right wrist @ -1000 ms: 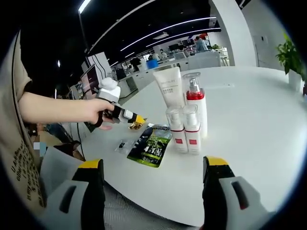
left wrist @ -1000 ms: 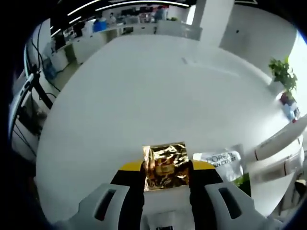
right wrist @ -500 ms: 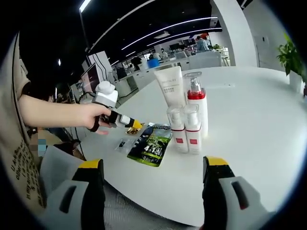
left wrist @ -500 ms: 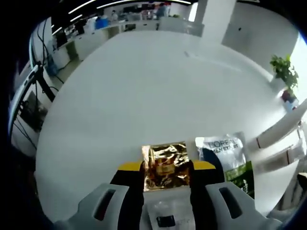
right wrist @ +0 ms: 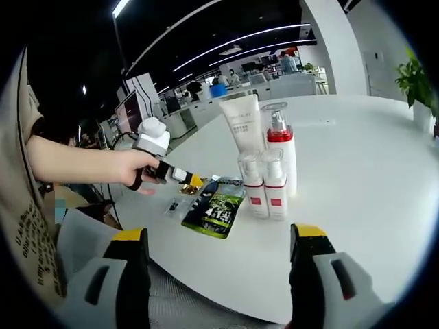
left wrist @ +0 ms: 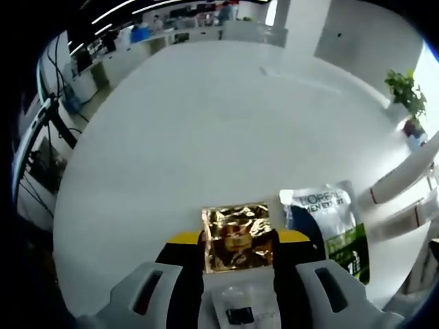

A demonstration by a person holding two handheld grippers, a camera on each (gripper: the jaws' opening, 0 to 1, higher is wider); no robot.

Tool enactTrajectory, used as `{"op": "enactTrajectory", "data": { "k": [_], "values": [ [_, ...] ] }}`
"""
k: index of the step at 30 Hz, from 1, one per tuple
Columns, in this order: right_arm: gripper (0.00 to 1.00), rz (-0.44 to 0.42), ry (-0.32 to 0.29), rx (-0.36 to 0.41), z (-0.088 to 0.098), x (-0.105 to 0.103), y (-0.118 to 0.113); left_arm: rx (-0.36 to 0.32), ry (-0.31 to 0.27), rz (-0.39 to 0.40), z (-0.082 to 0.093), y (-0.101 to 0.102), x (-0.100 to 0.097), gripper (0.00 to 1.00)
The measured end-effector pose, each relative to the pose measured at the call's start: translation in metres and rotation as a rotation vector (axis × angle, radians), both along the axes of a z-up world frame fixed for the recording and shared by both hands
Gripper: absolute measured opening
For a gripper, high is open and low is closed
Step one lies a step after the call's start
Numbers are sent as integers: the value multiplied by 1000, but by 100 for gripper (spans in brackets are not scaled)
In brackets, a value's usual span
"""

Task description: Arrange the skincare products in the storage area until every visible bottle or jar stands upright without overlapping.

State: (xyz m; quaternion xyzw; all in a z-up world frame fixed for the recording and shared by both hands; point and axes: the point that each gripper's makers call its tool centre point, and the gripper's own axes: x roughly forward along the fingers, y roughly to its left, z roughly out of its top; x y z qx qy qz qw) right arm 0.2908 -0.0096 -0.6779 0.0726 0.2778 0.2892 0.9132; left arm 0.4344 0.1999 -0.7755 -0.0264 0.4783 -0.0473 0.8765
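Gold foil sachet (left wrist: 238, 235) pinched between the yellow-tipped jaws of the left gripper (left wrist: 239, 240), low over the white table (left wrist: 206, 123) in the left gripper view. Beneath the jaws, a small clear packet with a dark square (left wrist: 241, 312), flat on the table. Just right of the sachet, a dark-and-green sachet with white lettering (left wrist: 329, 229), also lying flat, with white tubes or bottles partly visible at the far right edge, too cut off to tell apart.

Seen from the right gripper view, going left to right: a person's hand (right wrist: 134, 168) gripping the left gripper (right wrist: 188, 179), held low near the table edge with a glint of gold foil at its tip. Next to it, the small clear packet (right wrist: 173, 205) and then the dark-and-green sachet (right wrist: 216, 209), both flat on the table (right wrist: 357, 171). Further right, an upright cluster: a white tube (right wrist: 243, 123) standing at the back, a pump bottle with a red collar (right wrist: 280, 147) just beside it, and two small white pump bottles with red labels (right wrist: 266, 185) in front, side by side and touching or nearly so. At the bottom, the right gripper (right wrist: 219, 274) with jaws spread wide, nothing between them, hanging off the near edge of the table, well apart from the products.
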Motion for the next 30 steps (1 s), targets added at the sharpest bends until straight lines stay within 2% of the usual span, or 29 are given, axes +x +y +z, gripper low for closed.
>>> {"op": "enactTrajectory", "data": {
  "k": [30],
  "values": [
    [85,8,1,-6,0,-1,1,-35,1,-39,3,-5,-6,43]
  ]
}}
